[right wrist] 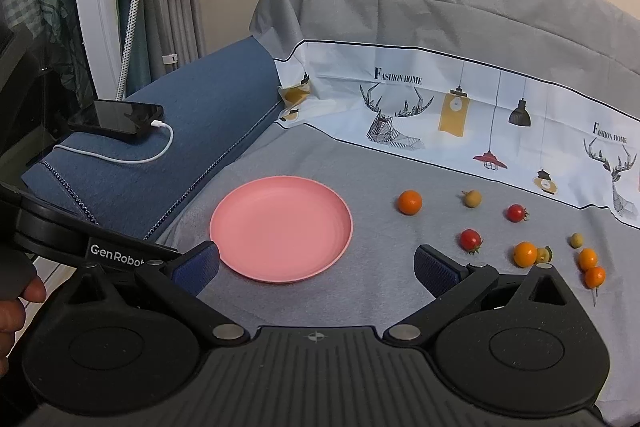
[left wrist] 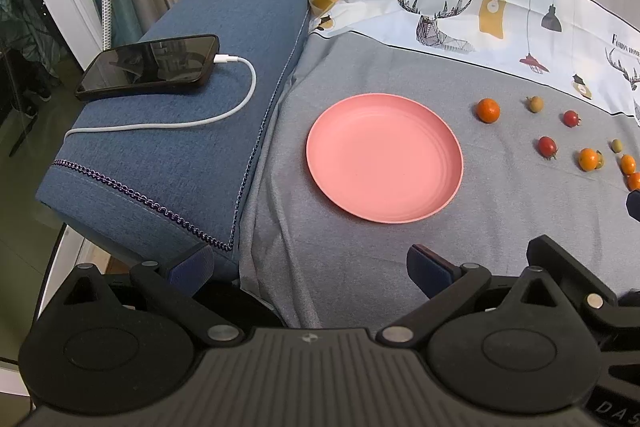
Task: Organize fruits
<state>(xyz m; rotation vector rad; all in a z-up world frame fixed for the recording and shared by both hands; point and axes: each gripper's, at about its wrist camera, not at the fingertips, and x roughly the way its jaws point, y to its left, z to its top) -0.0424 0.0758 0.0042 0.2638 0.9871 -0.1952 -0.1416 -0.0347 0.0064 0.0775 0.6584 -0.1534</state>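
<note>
An empty pink plate (left wrist: 384, 159) (right wrist: 280, 227) lies on the grey cloth. To its right lie several small fruits: an orange one (left wrist: 488, 110) (right wrist: 410, 202), a tan one (left wrist: 535, 104) (right wrist: 472, 198), two red tomatoes (left wrist: 547, 146) (left wrist: 571, 118) (right wrist: 470, 239) (right wrist: 516, 213), and more orange and green ones (left wrist: 588, 159) (right wrist: 525, 254) (right wrist: 591, 267). My left gripper (left wrist: 308, 267) is open and empty, in front of the plate. My right gripper (right wrist: 316, 263) is open and empty, at the plate's near edge. The left gripper's body shows at the left in the right wrist view (right wrist: 60, 231).
A blue sofa arm (left wrist: 200, 131) (right wrist: 192, 131) rises left of the plate, with a black phone (left wrist: 150, 65) (right wrist: 118, 119) and white charging cable (left wrist: 224, 111) on it. A printed cloth band (left wrist: 480, 15) (right wrist: 460, 111) runs along the backrest behind the fruits.
</note>
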